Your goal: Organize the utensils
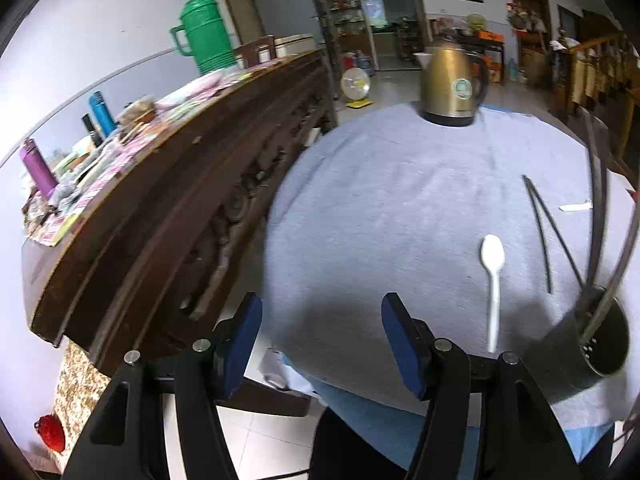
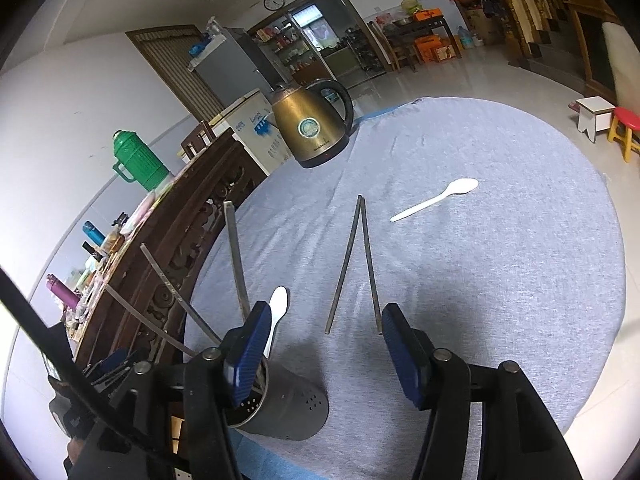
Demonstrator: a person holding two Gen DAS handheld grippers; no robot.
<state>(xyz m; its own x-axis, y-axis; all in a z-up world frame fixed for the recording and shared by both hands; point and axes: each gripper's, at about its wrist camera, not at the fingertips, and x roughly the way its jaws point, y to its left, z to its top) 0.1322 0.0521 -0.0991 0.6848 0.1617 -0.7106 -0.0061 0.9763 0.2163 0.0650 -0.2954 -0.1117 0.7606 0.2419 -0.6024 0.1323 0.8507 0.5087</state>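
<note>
A perforated metal holder [image 2: 292, 412] stands on the grey cloth just under my right gripper [image 2: 325, 316], which is open with nothing between its pads. Several metal utensils [image 2: 236, 256] lean out of the holder. A white spoon [image 2: 279, 304] shows beyond the holder beside the left finger, its handle end hidden. Two dark chopsticks [image 2: 356, 264] lie in a narrow V ahead, with another white spoon [image 2: 436, 200] farther right. My left gripper [image 1: 322, 312] hangs open over the table's near left edge. The near spoon [image 1: 493, 280], chopsticks [image 1: 544, 232] and holder [image 1: 600, 340] lie to its right.
A brass-coloured kettle [image 1: 454, 88] stands at the far side of the round table [image 1: 380, 184]. A dark carved sideboard [image 1: 168, 216] cluttered with bottles and papers runs along the left, close to the table. Tiled floor and a red stool [image 2: 626, 124] lie beyond.
</note>
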